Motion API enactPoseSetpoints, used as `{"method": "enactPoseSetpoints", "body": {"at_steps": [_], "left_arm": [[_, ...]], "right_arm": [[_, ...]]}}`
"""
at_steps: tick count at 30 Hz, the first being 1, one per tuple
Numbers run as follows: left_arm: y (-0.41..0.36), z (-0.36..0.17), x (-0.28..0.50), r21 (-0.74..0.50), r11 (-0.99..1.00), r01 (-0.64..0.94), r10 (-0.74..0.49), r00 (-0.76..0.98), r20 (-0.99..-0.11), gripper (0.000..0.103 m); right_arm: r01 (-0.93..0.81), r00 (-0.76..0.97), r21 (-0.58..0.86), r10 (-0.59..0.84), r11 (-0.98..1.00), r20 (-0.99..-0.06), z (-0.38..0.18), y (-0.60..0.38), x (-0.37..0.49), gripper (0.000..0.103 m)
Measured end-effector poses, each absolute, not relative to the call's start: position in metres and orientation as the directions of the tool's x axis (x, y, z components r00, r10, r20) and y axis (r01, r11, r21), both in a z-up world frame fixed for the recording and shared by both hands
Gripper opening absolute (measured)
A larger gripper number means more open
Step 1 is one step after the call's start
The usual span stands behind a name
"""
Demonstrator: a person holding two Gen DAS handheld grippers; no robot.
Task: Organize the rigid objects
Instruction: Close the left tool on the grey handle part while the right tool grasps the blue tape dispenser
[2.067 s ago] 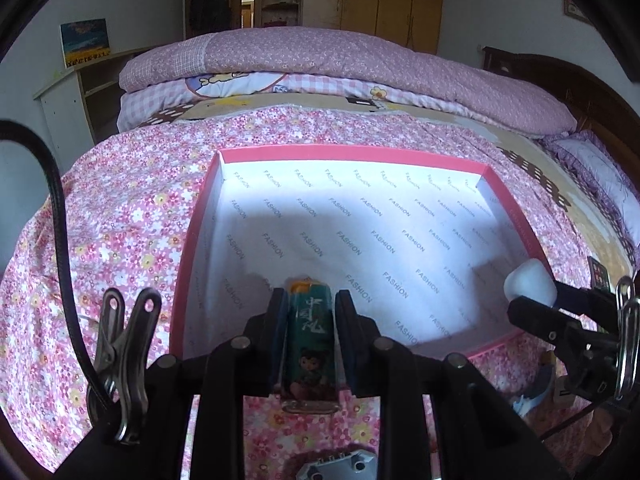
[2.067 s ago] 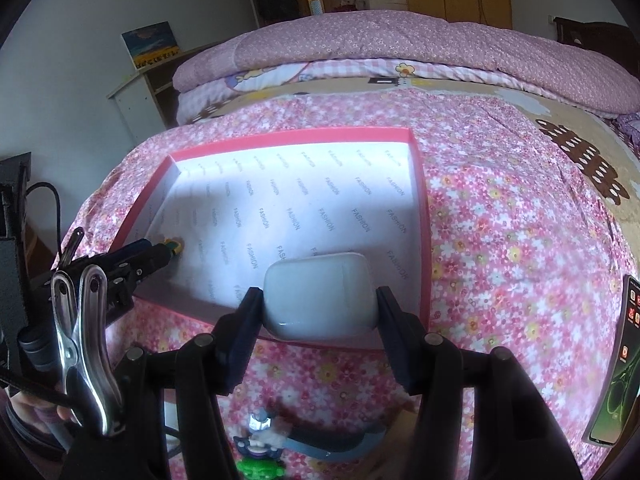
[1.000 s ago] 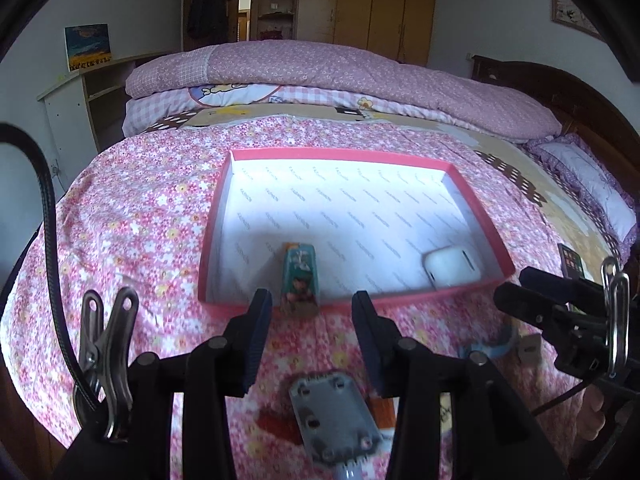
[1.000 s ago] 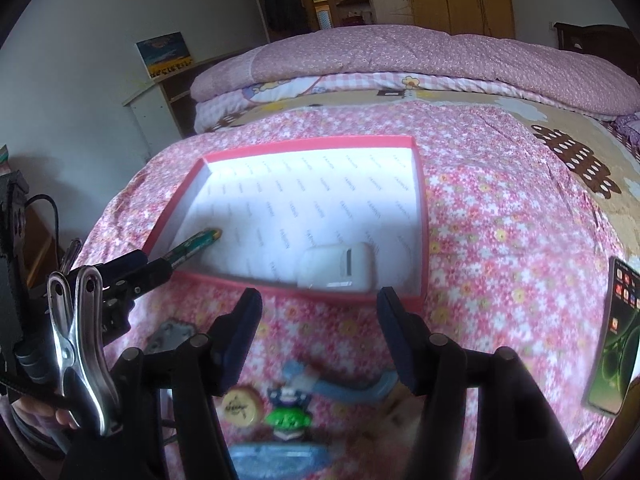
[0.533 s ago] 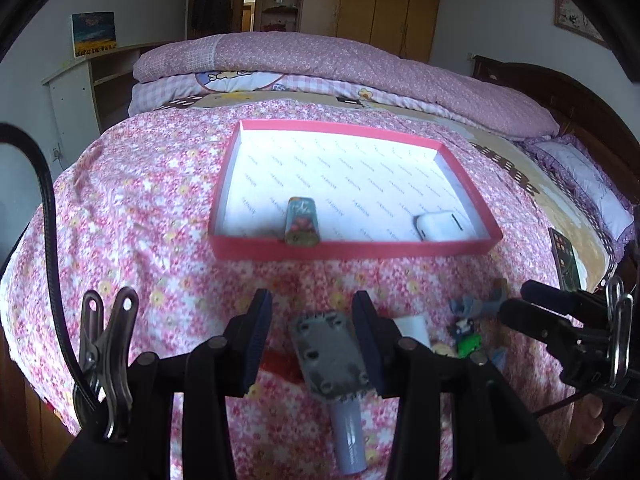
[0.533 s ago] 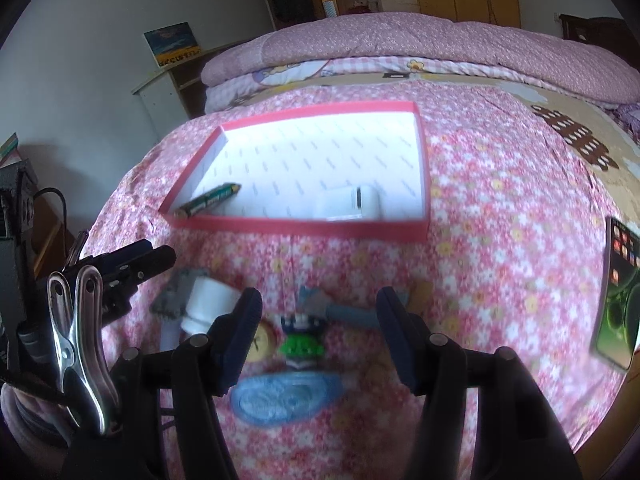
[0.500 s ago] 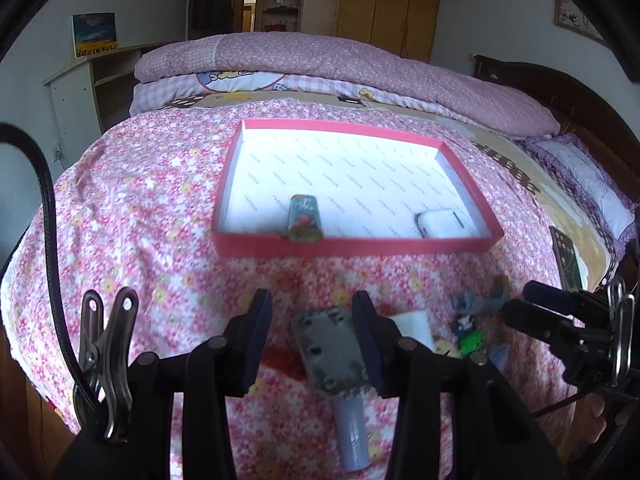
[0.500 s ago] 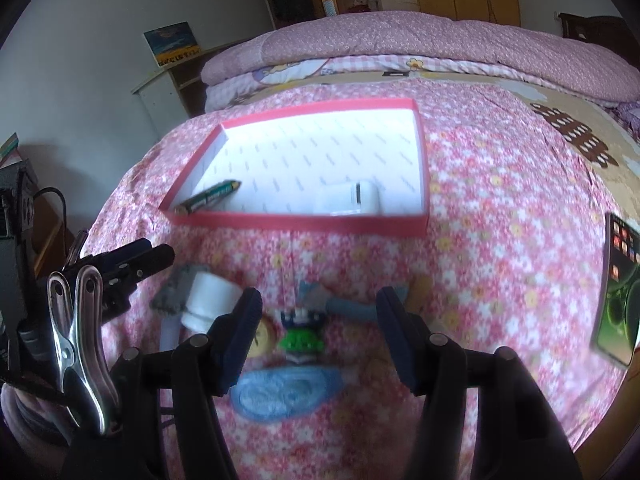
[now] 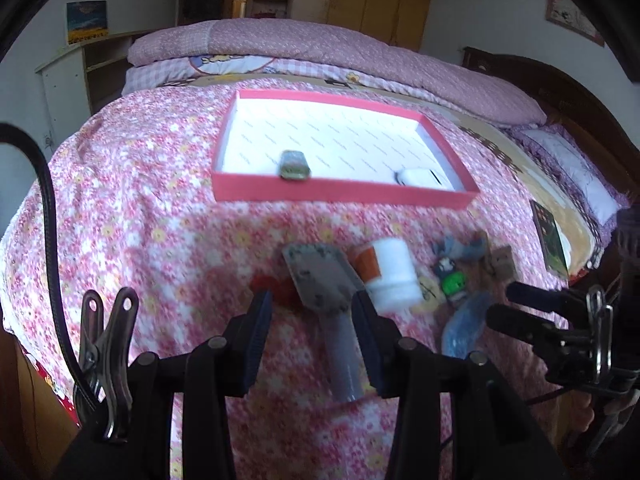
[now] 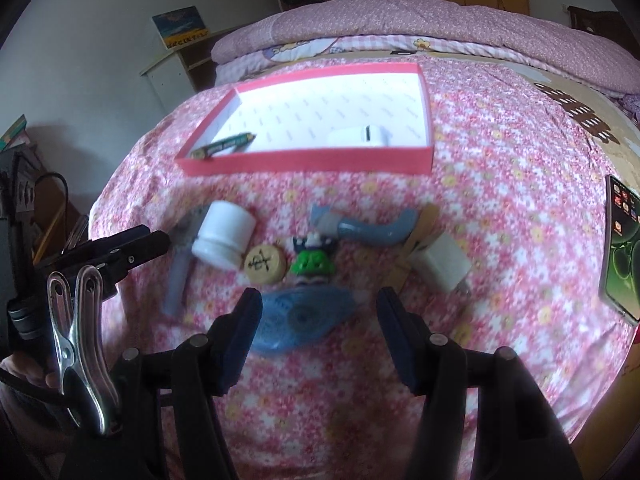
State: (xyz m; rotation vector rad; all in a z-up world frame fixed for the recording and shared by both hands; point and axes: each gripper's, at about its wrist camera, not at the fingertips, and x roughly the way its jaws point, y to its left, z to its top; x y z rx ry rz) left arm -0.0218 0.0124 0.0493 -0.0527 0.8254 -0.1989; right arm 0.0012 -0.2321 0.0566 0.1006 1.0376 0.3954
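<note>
Jaws spread wide and empty, the left gripper (image 9: 312,312) straddles a grey brush (image 9: 325,300) lying lengthwise, handle toward camera; the right gripper (image 10: 318,312), likewise parted, frames a blue tape dispenser (image 10: 298,318) lying crosswise

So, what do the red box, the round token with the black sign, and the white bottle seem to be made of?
Red box: probably cardboard, matte, with thin straight walls and a printed white paper lining.
Round token: possibly wood, pale tan and dull, with a dark character on its face; plastic cannot be excluded.
White bottle: likely plastic, smooth and slightly glossy, with a soft highlight on its side.
</note>
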Motion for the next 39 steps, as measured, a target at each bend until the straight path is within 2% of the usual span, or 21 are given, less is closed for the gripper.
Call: {"method": "enactPoseSetpoints", "body": {"at_steps": [5,9,18,19,20,22,24,29,33,39], "left_arm": [[-0.001,0.041,-0.032,-0.114,0.972,0.207,-0.223,0.64,-0.735,0.044],[-0.011,0.034,-0.032,-0.098,0.969,0.228,-0.223,0.629,-0.745,0.044],[-0.015,0.015,-0.019,-0.096,0.975,0.202,-0.202,0.608,-0.768,0.044],[-0.014,0.015,-0.019,-0.092,0.975,0.201,-0.198,0.611,-0.767,0.042],[-0.013,0.015,-0.019,-0.091,0.976,0.198,-0.196,0.614,-0.764,0.033],[-0.009,0.016,-0.02,-0.095,0.977,0.191,-0.196,0.62,-0.76,0.023],[-0.005,0.017,-0.021,-0.12,0.975,0.187,-0.212,0.62,-0.755,0.019],[0.006,0.027,-0.027,-0.123,0.977,0.173,-0.207,0.648,-0.733,0.018],[0.013,0.033,-0.032,-0.124,0.979,0.164,-0.203,0.665,-0.719,0.018],[0.014,0.019,-0.029,-0.131,0.98,0.147,-0.195,0.634,-0.748,0.018]], "right_arm": [[-0.308,0.432,0.231,0.352,0.923,-0.83,0.048,-0.221,-0.008,0.061],[-0.317,0.424,0.211,0.337,0.925,-0.841,0.041,-0.215,-0.012,0.071],[-0.299,0.411,0.226,0.339,0.927,-0.847,0.033,-0.217,-0.01,0.071],[-0.299,0.411,0.225,0.338,0.927,-0.847,0.032,-0.217,-0.01,0.071],[-0.298,0.411,0.226,0.339,0.927,-0.846,0.032,-0.217,-0.011,0.071],[-0.297,0.414,0.226,0.339,0.928,-0.845,0.032,-0.217,-0.011,0.071],[-0.3,0.417,0.224,0.339,0.927,-0.844,0.032,-0.216,-0.011,0.071],[-0.301,0.422,0.221,0.338,0.927,-0.841,0.032,-0.215,-0.011,0.072],[-0.31,0.434,0.198,0.324,0.93,-0.841,0.032,-0.21,-0.011,0.084],[-0.338,0.446,0.169,0.316,0.926,-0.838,0.028,-0.197,-0.007,0.085]]}}
